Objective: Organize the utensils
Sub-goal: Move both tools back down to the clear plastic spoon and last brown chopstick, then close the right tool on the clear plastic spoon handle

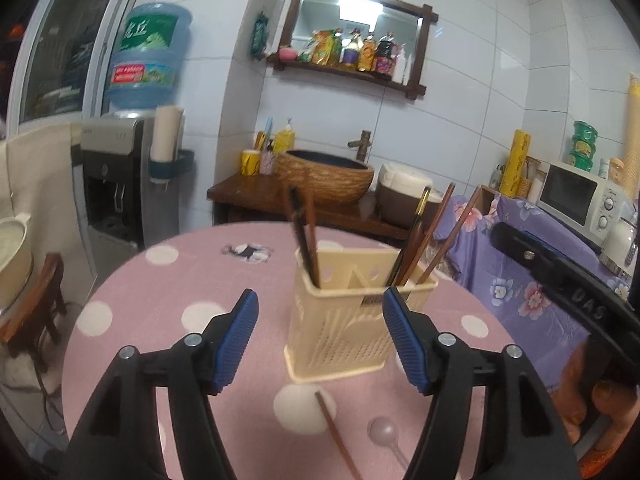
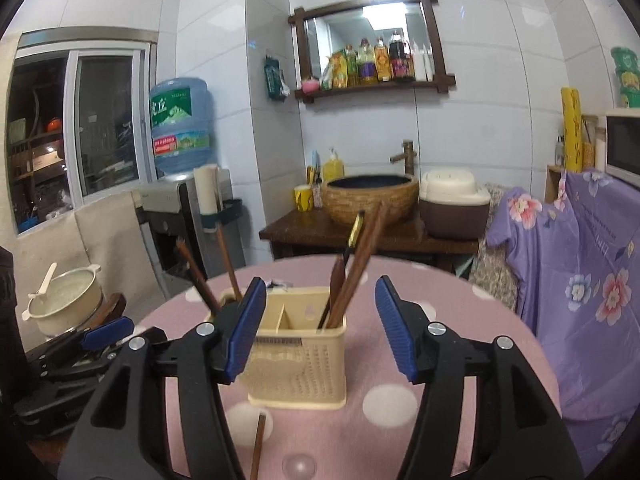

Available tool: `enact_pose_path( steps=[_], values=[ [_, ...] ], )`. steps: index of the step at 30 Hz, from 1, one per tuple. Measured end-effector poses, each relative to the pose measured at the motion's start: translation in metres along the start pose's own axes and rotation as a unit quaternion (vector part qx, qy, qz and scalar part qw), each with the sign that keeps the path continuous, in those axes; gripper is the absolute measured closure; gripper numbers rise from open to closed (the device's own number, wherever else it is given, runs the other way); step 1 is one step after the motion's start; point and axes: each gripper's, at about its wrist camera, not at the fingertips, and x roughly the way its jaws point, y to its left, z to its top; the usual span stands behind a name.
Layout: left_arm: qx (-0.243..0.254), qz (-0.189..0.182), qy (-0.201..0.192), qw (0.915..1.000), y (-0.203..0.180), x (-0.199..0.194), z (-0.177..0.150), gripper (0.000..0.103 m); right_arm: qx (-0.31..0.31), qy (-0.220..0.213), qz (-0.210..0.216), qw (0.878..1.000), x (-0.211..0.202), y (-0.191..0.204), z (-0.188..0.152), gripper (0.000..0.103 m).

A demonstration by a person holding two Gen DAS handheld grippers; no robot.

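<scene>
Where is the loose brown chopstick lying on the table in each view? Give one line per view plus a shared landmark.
Left wrist: loose chopstick lies bottom centre, between the open fingers, before the holder.
Right wrist: loose chopstick lies bottom centre-left, before the holder.
Shared landmark: the cream utensil holder on the pink dotted tablecloth.

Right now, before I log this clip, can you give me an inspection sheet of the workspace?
Surface: round table under a pink cloth with white dots.
Job's things: cream utensil holder upright mid-table, dark chopsticks standing in its left and right compartments; one brown chopstick and a clear spoon lie on the cloth in front of it.
Clutter: nothing seen on the table besides these.
Grippers: left gripper open, empty, facing the holder; right gripper open, empty, also facing it.
Cables: nothing seen on the table.
Surroundings: water dispenser, basin sink, rice cooker, microwave, wall shelf with bottles.
</scene>
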Motion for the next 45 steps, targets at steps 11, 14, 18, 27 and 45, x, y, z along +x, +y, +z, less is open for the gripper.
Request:
enact_pose_path(
  steps=[11, 14, 18, 27, 45],
  values=[
    [-0.014, 0.026, 0.078, 0.9965, 0.022, 0.008, -0.061, 0.024, -0.012, 0.138, 0.013, 0.99, 0.019, -0.007, -0.079, 0.045],
    [-0.004, 0.03, 0.089, 0.9956, 0.022, 0.006, -0.071, 0.021, -0.022, 0.171, 0.017, 0.985, 0.026, -0.005, -0.102, 0.045],
    [-0.012, 0.033, 0.1, 0.9944, 0.028, 0.005, -0.083, 0.018, -0.037, 0.196, 0.018, 0.98, 0.029, -0.003, -0.125, 0.045],
    [-0.02, 0.038, 0.118, 0.9921, 0.038, 0.006, -0.096, 0.015, -0.057, 0.262, 0.05, 0.962, 0.048, 0.009, -0.155, 0.046],
    [-0.02, 0.042, 0.128, 0.9907, 0.039, 0.004, -0.103, 0.015, -0.091, 0.302, 0.033, 0.948, 0.086, 0.034, -0.166, 0.064]
  ],
)
